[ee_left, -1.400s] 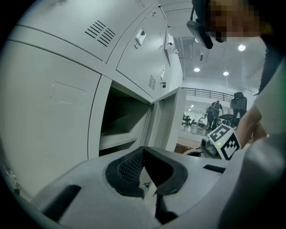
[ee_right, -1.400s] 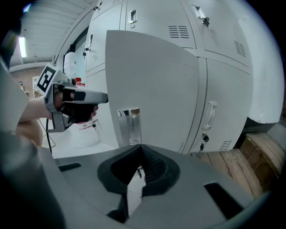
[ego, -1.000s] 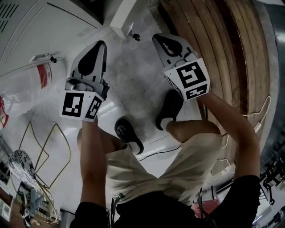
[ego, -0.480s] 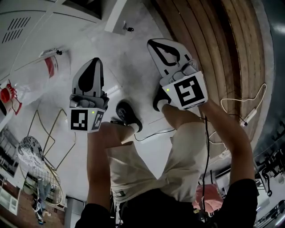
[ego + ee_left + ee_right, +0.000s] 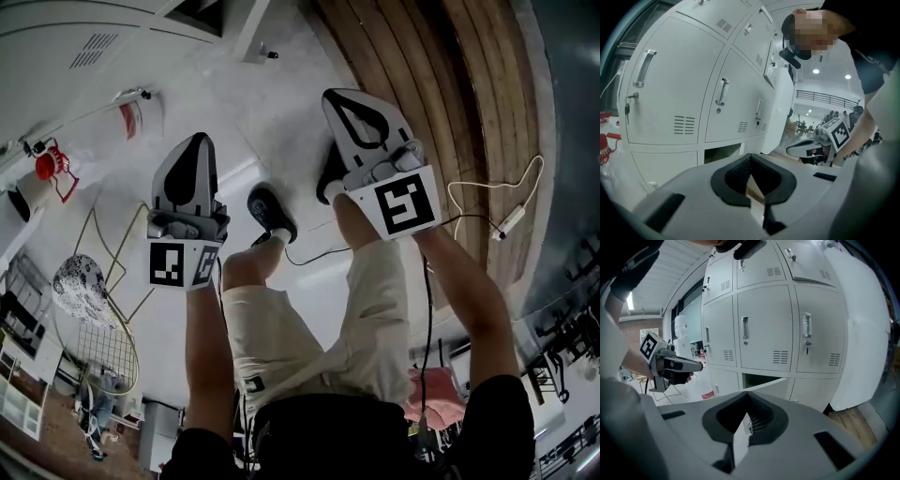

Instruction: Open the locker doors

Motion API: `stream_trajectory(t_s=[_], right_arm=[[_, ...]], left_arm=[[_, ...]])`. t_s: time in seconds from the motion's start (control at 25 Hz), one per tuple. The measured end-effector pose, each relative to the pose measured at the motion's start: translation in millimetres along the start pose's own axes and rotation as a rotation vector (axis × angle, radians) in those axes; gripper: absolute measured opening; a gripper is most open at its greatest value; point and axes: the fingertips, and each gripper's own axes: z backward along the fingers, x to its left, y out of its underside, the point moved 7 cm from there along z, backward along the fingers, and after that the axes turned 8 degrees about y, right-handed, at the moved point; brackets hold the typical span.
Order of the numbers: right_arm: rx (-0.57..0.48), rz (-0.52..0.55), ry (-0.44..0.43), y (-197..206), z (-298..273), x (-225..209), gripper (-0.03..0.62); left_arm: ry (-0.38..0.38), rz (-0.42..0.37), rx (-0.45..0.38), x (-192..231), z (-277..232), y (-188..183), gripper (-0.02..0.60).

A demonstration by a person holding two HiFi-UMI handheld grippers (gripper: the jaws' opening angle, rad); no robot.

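Observation:
A bank of white metal lockers (image 5: 679, 93) with chrome handles (image 5: 722, 91) fills the left gripper view and shows as lockers (image 5: 766, 329) in the right gripper view. One low door (image 5: 764, 380) stands ajar on a dark gap. A tall white door (image 5: 862, 333) hangs wide open at the right. My left gripper (image 5: 751, 158) is shut on nothing and held in the air apart from the lockers. My right gripper (image 5: 747, 398) is likewise shut and holds nothing. In the head view the left gripper (image 5: 195, 142) and the right gripper (image 5: 336, 96) point toward the lockers (image 5: 75, 37).
Wooden planks (image 5: 441, 84) run along the right of the floor, with a cable (image 5: 487, 220) across them. A red-and-white object (image 5: 127, 117), a red item (image 5: 47, 164) and wire frames (image 5: 103, 309) lie at the left. The person's shoes (image 5: 272, 211) are between the grippers.
Both grippers have risen, still shut and still side by side. The person's feet have stepped, and the floor clutter at the left has slid further into view.

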Motion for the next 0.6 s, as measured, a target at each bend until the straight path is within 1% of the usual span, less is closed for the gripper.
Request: stream_trajectory(t_s=[0.28,0.48,0.6], right_arm=[[-0.03,-0.025,0.005,-79.7,69.4,7.4,0.003],[-0.042,-0.097,0.032,-135.7,116.8,18.5,0.003],[-0.029,-0.154,0.07,-163.9,143.8,21.4,0.003]], left_arm=[[0.028,-0.001,-0.019,-37.7,25.5,-90.2,0.017],[0.045,-0.003,-0.037,-65.6,57.0,-153.3,0.017],[0.054,0.02,-0.052,-87.7,71.2,-184.0,0.017]])
